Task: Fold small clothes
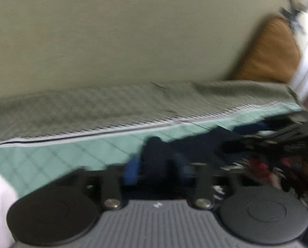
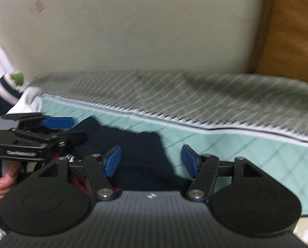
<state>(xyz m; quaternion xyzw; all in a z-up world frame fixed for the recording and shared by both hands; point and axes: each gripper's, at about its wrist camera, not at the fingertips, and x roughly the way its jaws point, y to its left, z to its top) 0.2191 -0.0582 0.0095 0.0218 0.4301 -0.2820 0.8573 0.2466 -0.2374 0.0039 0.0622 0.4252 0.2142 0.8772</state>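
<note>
The dark navy garment [image 2: 137,153] lies on the mint quilted bedcover [image 2: 236,150], straight ahead of the right gripper [image 2: 150,161] and reaching in between its blue fingers [image 2: 112,161]. Those fingers are spread wide apart and hold nothing; the cloth sits under and between them, and whether they touch it cannot be told.

To the right gripper's left, the left gripper [image 2: 56,123] hangs over the garment's far left part. In its own blurred view, the left gripper [image 1: 157,165] has a bunch of the dark navy garment [image 1: 160,153] standing up between its blue fingers [image 1: 131,169], which appear clamped on that fold.

The garment looks crumpled, with a ragged edge against the bedcover. Beyond it runs a grey-green quilted blanket [image 2: 174,95], then the pale wall [image 2: 133,24].
</note>
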